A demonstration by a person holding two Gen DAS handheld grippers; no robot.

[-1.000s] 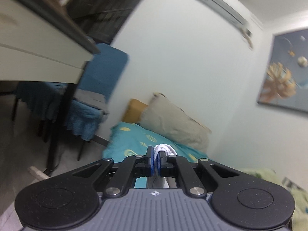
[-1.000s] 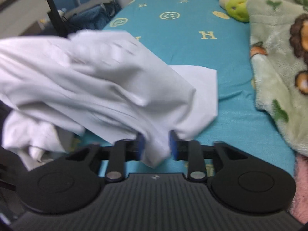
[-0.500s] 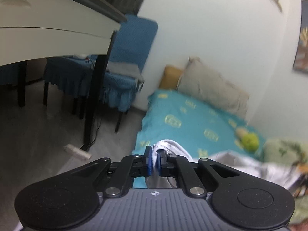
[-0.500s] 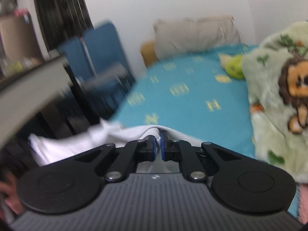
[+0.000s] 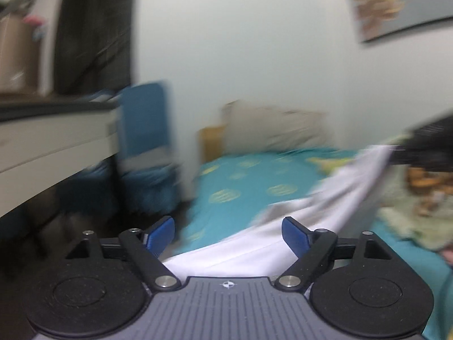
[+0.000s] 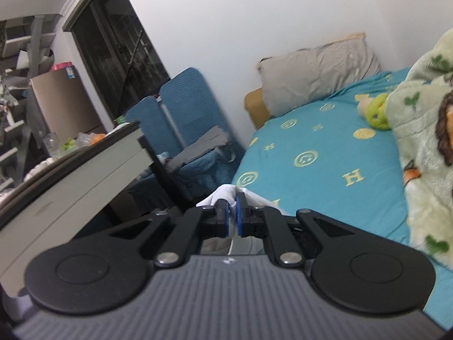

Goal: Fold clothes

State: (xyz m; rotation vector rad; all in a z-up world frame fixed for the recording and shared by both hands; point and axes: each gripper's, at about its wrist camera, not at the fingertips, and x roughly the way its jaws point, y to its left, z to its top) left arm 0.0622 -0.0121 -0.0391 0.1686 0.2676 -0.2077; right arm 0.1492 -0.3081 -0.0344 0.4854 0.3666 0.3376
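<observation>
the white garment [image 5: 286,243] is stretched across the near edge of the bed [image 5: 240,187], running from under the left claw [image 5: 228,233] up and to the right, where its far end meets a dark blurred shape at the frame's right edge. the left claw stands wide, its blue pads [image 5: 161,232] spread well apart, with the cloth lying slack between and below them and gripped by neither. the left view is smeared by motion, so fine detail is lost.

in the right wrist view the right claw [image 6: 231,216] is narrow, its blue pads pinched on a small bunched fold of the white garment [image 6: 225,195] that pokes up just past the tips, over the bed's near left corner. the bed wears a teal sheet [image 6: 325,175] printed with yellow smiley faces and letters. a grey pillow [image 6: 317,76] leans at the head against the wall, a green soft toy [image 6: 375,112] lies near it, and a pale green fleece blanket [image 6: 424,153] with a lion print covers the right side. left of the bed stand a blue chair [image 6: 187,113] and a counter [image 6: 70,175] with clutter on top.
</observation>
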